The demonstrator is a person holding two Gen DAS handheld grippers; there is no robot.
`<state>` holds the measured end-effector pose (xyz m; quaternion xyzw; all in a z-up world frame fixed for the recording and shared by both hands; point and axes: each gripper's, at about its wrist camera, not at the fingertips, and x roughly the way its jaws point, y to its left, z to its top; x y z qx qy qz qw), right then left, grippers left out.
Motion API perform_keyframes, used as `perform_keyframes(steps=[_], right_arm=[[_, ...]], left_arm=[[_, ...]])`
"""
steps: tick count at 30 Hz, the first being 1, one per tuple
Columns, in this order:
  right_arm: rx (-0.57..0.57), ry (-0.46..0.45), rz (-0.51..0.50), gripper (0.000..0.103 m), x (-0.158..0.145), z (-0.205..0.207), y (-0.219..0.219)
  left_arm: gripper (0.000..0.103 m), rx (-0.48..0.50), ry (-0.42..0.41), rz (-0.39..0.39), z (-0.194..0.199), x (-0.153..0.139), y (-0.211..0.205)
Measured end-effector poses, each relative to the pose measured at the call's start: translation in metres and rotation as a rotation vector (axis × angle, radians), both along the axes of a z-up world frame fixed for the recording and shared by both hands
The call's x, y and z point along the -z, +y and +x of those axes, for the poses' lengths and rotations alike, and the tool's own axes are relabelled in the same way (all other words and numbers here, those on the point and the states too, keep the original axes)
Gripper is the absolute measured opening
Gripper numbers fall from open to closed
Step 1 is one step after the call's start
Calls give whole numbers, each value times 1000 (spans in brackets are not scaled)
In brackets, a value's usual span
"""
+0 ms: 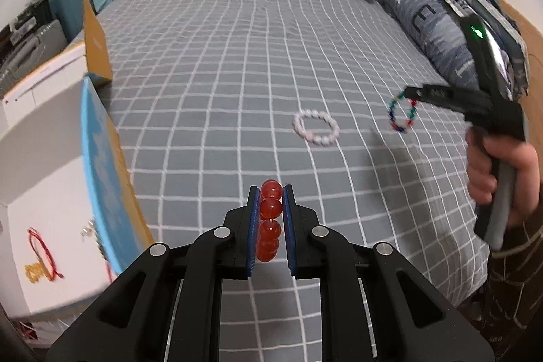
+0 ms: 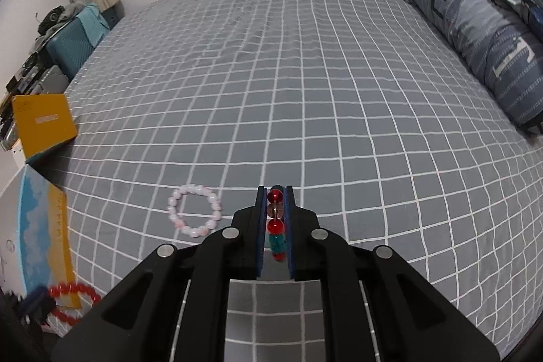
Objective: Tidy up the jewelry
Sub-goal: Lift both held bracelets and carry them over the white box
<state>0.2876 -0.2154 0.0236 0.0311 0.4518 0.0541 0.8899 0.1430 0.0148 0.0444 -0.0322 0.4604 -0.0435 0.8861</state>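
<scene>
Between the blue pads of the left gripper [image 1: 270, 192] sits a red bracelet [image 1: 270, 219], its big glossy beads stacked in a line and clamped from both sides. Those beads look hard, round and slick, so a grip on one bead's crown could likely squirt it out; taking two neighbouring beads across the strand, as here, seems safer. It is probably light, and the loop hangs limp rather than stiff.

Close at the left is a white box [image 1: 44, 165] with its blue-and-yellow lid [image 1: 101, 165] raised; a red cord [image 1: 40, 246] and a gold piece [image 1: 34, 272] lie inside, so that is likely where the pieces go.

Further out, the right gripper [image 2: 275, 192] is clenched on a multicolour bracelet [image 2: 275, 226] of smaller beads, which dangles clear of the bed [image 1: 237, 56] in the left view. Small beads on elastic should swing and may snag, so carry it slowly.

Beyond both, a pale pink bracelet [image 1: 316, 127] lies flat on the checked cover, untouched; its rim nearest the grippers is the easiest place to pinch.
</scene>
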Motion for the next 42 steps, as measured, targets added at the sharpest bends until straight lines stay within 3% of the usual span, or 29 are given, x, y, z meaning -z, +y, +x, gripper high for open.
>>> perform_keyframes(steps=[11,23,35,42], right_arm=[[-101,-85,19,9,-55,-17,60],[-301,-155,58,9,-93,-48,175],[-533,-191,77,9,-106,-101,292],[-632,-160,80,9,-88,-125,353]], left_arm=[[13,-63,-46,-4,21,-62,49],[13,-204,-101,30,-3,-101,120],[13,-403,-97,93,-47,-99,211],[13,-497,-72,130,-70,-82,260]])
